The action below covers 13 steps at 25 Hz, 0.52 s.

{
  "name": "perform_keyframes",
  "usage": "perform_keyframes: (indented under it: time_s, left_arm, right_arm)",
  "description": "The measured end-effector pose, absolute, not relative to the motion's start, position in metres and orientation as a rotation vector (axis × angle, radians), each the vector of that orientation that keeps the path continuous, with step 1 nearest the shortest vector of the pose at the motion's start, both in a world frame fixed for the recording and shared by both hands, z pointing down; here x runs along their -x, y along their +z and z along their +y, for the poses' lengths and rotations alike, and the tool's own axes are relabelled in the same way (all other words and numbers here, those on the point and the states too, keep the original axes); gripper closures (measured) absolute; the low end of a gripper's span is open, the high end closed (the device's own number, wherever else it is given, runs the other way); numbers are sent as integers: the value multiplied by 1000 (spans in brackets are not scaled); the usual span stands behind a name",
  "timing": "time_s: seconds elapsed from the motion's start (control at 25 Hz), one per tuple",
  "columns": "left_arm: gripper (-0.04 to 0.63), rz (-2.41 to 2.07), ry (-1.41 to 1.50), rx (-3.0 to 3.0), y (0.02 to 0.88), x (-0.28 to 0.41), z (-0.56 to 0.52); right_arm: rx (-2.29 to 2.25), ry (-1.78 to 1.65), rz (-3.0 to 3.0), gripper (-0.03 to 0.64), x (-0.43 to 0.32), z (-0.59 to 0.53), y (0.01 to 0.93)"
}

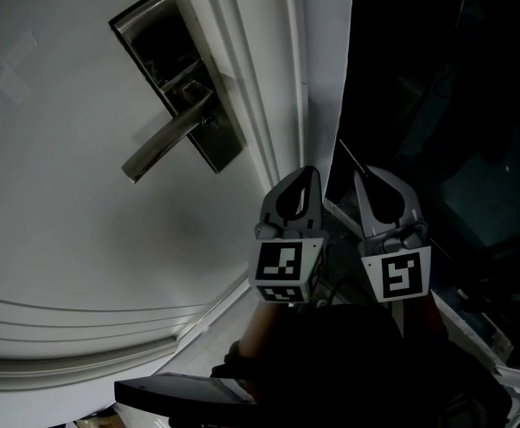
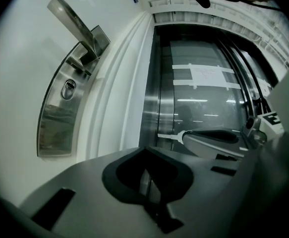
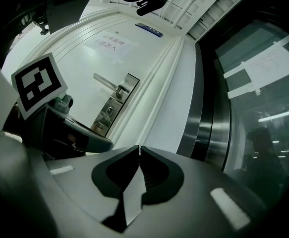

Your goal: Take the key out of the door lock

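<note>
Hovering side by side by the door's [image 1: 63, 203] edge in the head view, left gripper [image 1: 309, 173] and right gripper [image 1: 363, 175] sit below-right of the lock plate [image 1: 226, 152] and lever handle [image 1: 164, 143], well apart from both. Left gripper view: jaws closed together with nothing between them. The key [image 2: 170, 135] pokes out of the right gripper's tips, clear of the keyhole [image 2: 68, 88]. Right gripper view: jaws pinched tight on the key, seen edge-on.

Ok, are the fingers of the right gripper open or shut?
Shut: on the right gripper the fingers touch at their tips, nothing held between them.
</note>
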State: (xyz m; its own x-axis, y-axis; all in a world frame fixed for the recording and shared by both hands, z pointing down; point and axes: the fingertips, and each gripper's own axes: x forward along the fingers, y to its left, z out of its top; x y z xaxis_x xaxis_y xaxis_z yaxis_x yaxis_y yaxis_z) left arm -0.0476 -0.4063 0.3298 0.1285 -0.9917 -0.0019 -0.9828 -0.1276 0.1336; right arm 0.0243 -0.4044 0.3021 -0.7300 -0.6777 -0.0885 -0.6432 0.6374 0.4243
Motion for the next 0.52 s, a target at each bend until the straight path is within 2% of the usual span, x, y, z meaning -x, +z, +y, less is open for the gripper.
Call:
perform_keyframes:
  time_s: [0.52]
  left_arm:
    - [595, -2007, -153, -2286, 323, 44, -404]
  right_arm:
    - [-1106, -694, -2763, 604, -27, -401, 300]
